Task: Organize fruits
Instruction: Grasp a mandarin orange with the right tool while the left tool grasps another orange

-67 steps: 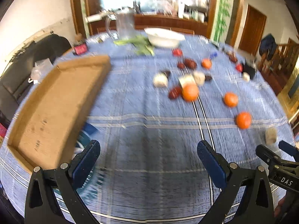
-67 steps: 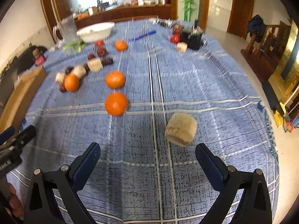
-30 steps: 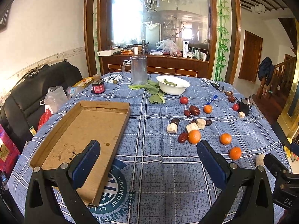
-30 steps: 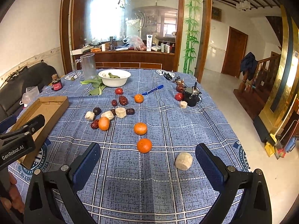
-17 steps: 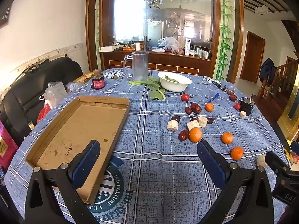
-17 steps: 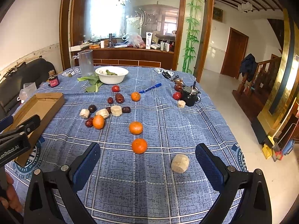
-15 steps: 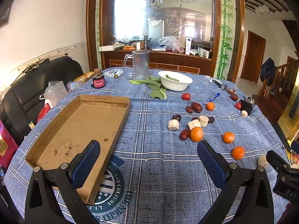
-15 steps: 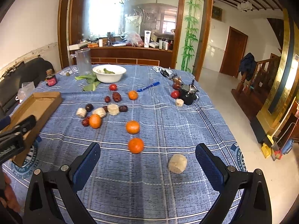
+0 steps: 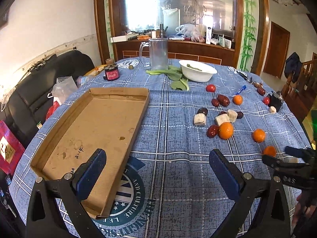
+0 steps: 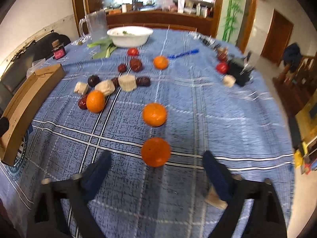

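Observation:
Several oranges lie on the blue plaid tablecloth. The nearest orange [image 10: 156, 152] sits just ahead of my open, empty right gripper [image 10: 156, 168], between its fingers' line. A second orange [image 10: 154, 114] lies beyond it and a third [image 10: 95, 101] lies to the left by red dates [image 10: 82, 102] and pale cubes [image 10: 126, 82]. My left gripper [image 9: 158, 168] is open and empty, hovering beside the empty cardboard tray [image 9: 65, 148]. The right gripper [image 9: 293, 164] shows at the left wrist view's right edge near an orange [image 9: 269, 151].
A white bowl [image 9: 198, 73], a glass pitcher [image 9: 158, 54], green leaves [image 9: 174, 77], a small red jar [image 9: 112, 73], tomatoes [image 10: 221, 67], a black object [image 10: 238, 73] and a blue pen [image 10: 183, 54] stand farther back. A pale cube [image 10: 215, 199] lies under the right finger. A black sofa [image 9: 35, 91] is left.
My right gripper has dropped down and forward toward the nearest orange, with motion blur. The pale cube is now under its right finger. My left gripper has hardly moved.

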